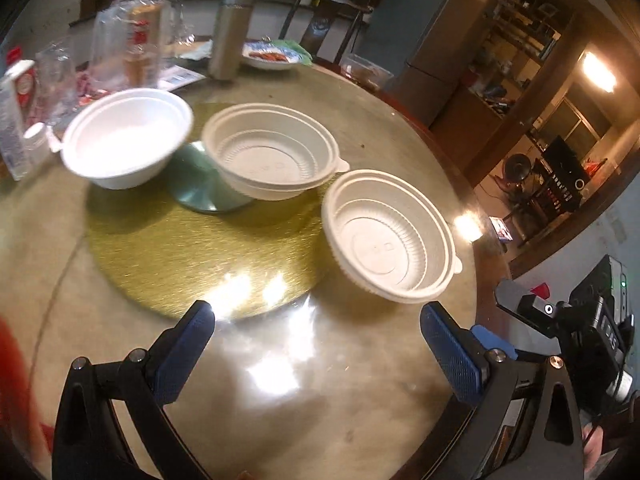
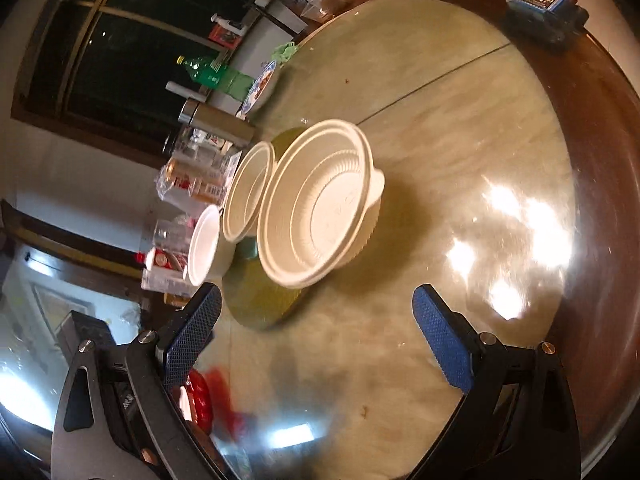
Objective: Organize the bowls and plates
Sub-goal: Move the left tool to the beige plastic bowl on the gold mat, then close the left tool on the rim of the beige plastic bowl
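The left tongs (image 1: 316, 320) have two black angular arms with cut-out slots, each tipped by a blue pad (image 1: 450, 354) of fine cross-hatched texture. Round silver screws (image 1: 498, 355) sit at the joints. The right tongs (image 2: 316, 308) are built the same way: black slotted arms, blue textured pads (image 2: 440, 336), silver screw heads (image 2: 487, 337). In the left wrist view, the right unit's black camera body (image 1: 596, 320) shows a small green light and a cable.

White ribbed bowls (image 1: 388, 236), gold brushed turntable (image 1: 180, 256), blue textured tool pads (image 2: 444, 344)
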